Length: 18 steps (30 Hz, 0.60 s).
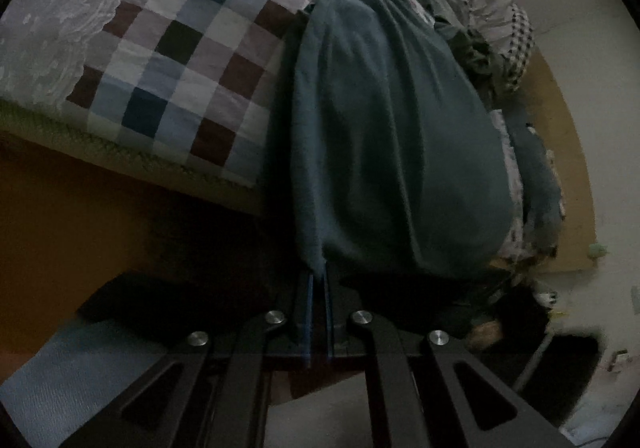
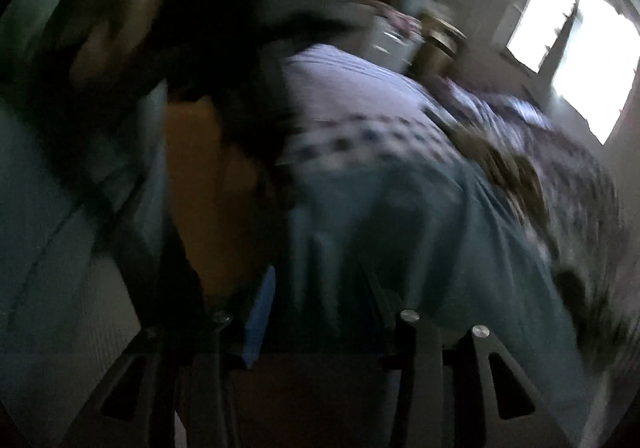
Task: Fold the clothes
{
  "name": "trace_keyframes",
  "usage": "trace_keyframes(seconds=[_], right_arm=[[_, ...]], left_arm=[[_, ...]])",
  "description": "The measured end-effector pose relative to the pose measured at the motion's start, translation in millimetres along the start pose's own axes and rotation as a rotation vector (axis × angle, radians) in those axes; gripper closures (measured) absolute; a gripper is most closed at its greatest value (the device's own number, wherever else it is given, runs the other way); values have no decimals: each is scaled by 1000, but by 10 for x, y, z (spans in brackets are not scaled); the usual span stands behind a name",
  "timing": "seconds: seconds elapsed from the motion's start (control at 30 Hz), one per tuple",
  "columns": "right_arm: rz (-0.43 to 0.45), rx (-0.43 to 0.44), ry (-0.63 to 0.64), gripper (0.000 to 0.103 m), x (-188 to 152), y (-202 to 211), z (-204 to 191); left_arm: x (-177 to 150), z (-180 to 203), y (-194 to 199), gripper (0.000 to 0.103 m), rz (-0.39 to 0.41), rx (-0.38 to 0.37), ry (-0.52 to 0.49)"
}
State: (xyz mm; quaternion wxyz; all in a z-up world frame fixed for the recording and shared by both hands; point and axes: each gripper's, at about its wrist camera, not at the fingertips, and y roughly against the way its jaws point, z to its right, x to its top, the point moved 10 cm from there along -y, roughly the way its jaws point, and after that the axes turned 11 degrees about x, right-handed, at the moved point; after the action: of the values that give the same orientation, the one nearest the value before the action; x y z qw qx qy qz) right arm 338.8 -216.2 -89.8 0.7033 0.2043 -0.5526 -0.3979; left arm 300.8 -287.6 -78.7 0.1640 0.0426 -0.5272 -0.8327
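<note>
Fabric sits pinched in my left tool (image 1: 319, 280): its blue pads are closed together on an edge of the teal garment (image 1: 392, 152), which runs from the pads up onto the bed, lying over the checked quilt (image 1: 192, 48). A heap of other clothes (image 1: 472, 24) lies beyond it, with a lace cover (image 1: 60, 20) at the far left. My right tool (image 2: 316, 288) stands partly open, its jaws apart; the same teal garment (image 2: 460, 240) lies just ahead of them, though blur keeps me from telling whether they touch it. A bright window (image 2: 576, 36) shows behind.
</note>
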Motion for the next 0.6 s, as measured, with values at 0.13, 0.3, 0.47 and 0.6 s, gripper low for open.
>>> trace_keyframes(seconds=[0.13,0.3,0.47,0.6], right_arm=[[-37,-167,112,56,19,-258,-19],[-72,-277,157,56,-9,-452,53],[-76,-345,240,56,19,-514,-14],[-92,-400,256,56,43,-595,5]], left_arm=[[-63,-96,31,100,0,-52,11],[88,-19,-7,100,-3,-94,21],[119,40,-79,100,-23,-126,52],[151,117,-80,100,-36,-165,81]])
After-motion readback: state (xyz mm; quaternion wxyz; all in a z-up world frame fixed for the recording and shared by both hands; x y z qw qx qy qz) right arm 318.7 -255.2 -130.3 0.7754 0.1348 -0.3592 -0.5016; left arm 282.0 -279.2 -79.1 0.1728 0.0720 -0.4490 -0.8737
